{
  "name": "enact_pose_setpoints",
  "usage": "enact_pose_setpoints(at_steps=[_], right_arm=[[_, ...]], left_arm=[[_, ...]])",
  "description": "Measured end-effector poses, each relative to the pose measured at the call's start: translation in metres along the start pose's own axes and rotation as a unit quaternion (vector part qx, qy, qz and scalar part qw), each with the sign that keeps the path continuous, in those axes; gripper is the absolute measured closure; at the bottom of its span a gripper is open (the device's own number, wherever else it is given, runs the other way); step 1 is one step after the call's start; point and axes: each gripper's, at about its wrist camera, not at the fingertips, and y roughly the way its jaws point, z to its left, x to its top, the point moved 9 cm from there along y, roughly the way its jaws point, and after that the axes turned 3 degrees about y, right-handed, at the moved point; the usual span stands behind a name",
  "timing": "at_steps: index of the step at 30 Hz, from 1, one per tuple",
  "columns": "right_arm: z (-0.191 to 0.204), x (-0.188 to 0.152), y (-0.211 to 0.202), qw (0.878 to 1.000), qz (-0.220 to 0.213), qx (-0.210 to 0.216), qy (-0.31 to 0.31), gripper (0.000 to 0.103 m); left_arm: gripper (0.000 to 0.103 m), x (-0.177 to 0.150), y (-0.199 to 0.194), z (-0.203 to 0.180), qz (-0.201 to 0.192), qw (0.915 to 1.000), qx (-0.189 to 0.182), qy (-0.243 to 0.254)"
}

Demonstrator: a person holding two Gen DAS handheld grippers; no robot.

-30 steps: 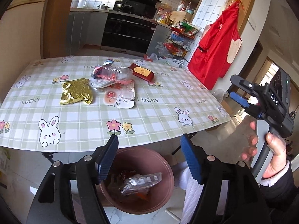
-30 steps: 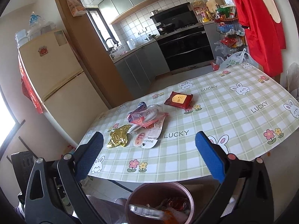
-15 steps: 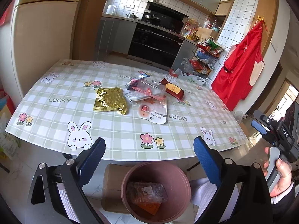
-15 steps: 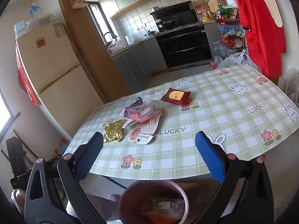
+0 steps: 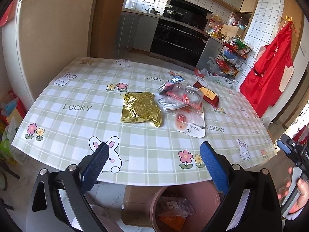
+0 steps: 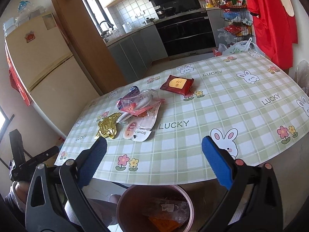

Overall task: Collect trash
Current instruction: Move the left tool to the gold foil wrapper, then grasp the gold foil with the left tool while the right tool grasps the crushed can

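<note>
Both grippers empty and spread wide above the near edge of the surface; trash pile ahead, bin below.

Left gripper: released, nothing between its jaws; right gripper: likewise released and empty. Directly beneath both, under the surface edge: brown bin, already containing wrappers. Ahead of the left gripper on the surface: crumpled gold foil bag; just right of it, a white pouch under a clear plastic tray and a small blue-red wrapper, overlapping; beyond, a red wipes pack, apart from the heap. Risks, as judged: pinching one overlapped piece is likely to drag its neighbours off the edge; slick foil or the thin tray may slip from the pads; a release short of the bin mouth drops trash on the floor.
</note>
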Motion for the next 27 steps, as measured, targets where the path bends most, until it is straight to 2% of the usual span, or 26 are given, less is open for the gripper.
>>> enact_pose_setpoints(at_steps=[9, 12, 16, 24, 27], right_arm=[[-0.009, 0.002, 0.047, 0.999, 0.037, -0.021, -0.012, 0.006], [-0.004, 0.01, 0.07, 0.997, 0.055, -0.03, -0.038, 0.006], [0.014, 0.028, 0.102, 0.993, 0.075, -0.027, -0.088, 0.006], [0.067, 0.065, 0.168, 0.981, 0.122, 0.018, -0.147, 0.006], [0.085, 0.076, 0.195, 0.976, 0.137, 0.036, -0.163, 0.006]], left_arm=[[0.01, 0.034, 0.086, 0.036, 0.023, 0.9997, 0.004, -0.009], [0.011, 0.041, 0.12, 0.048, 0.042, 0.999, 0.002, -0.017], [0.02, 0.047, 0.161, 0.061, 0.066, 0.9974, -0.002, -0.028], [0.024, 0.051, 0.206, 0.071, 0.088, 0.9946, -0.017, -0.052], [0.036, 0.051, 0.218, 0.072, 0.097, 0.9943, -0.003, -0.045]])
